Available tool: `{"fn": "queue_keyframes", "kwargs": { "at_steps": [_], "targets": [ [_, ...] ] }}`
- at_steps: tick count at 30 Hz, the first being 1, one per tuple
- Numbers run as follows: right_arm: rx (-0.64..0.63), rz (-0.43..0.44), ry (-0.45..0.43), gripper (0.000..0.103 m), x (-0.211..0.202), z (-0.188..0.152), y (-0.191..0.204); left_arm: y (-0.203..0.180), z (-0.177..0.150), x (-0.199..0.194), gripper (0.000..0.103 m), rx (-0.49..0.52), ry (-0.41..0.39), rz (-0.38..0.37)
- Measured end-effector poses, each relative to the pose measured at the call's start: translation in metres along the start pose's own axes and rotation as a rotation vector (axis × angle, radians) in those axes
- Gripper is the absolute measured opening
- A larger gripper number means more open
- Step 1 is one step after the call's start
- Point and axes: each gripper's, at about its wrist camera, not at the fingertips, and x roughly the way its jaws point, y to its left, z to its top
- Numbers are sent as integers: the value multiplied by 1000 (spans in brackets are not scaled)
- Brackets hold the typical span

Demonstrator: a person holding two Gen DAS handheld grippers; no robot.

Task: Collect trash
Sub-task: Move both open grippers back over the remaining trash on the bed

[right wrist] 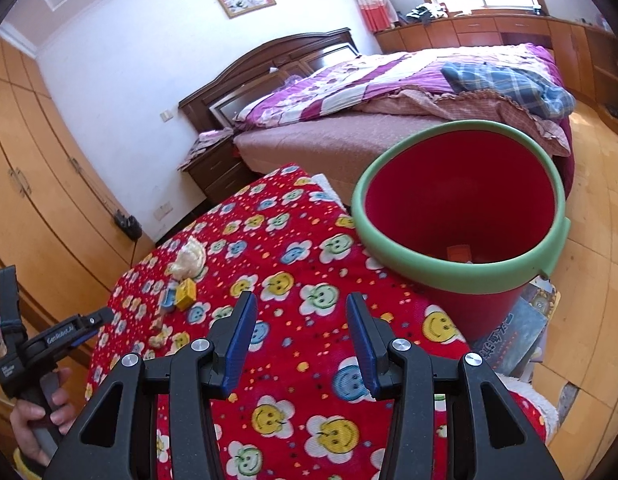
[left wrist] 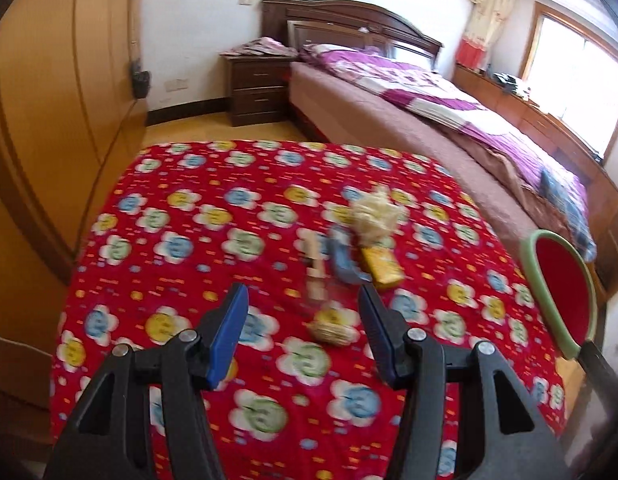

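While both tools gape unladen, left tool (left wrist: pixel 303 298) over crumpled wad (left wrist: pixel 332 329), right tool (right wrist: pixel 299 306) near red bin (right wrist: pixel 461 276)

Left gripper (left wrist: pixel 303 298): black plastic frame with two angled arms, each with triangular cut-outs. Round silver screw heads sit at the pivot joints, two per side. Each finger (left wrist: pixel 228 334) ends in a flat blue pad with a finely ribbed face.

Right gripper (right wrist: pixel 300 306): same build, with black frame, triangular cut-outs, four silver pivot screws and blue ribbed pads (right wrist: pixel 239 344).

In the right wrist view, the left gripper appears from the side: black body with white "GenRobot.AI" lettering, a small white label, a black strap, and a grey handle. The left hand (right wrist: pixel 39 416) has bare skin.
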Motion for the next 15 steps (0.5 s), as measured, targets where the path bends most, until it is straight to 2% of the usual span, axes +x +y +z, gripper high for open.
{"fn": "queue_keyframes", "kwargs": {
  "at_steps": [4, 7, 15],
  "targets": [
    [-2, -10, 4, 48, 2, -1, 2, 17, 9, 12, 57, -22, -3, 55],
    [8, -17, -7, 48, 3, -1, 1, 20, 13, 24, 57, -4, 7, 69],
    [18, -39, 24, 48, 16, -3, -4, 17, 11, 69, 57, 10, 126, 42]
  ]
}}
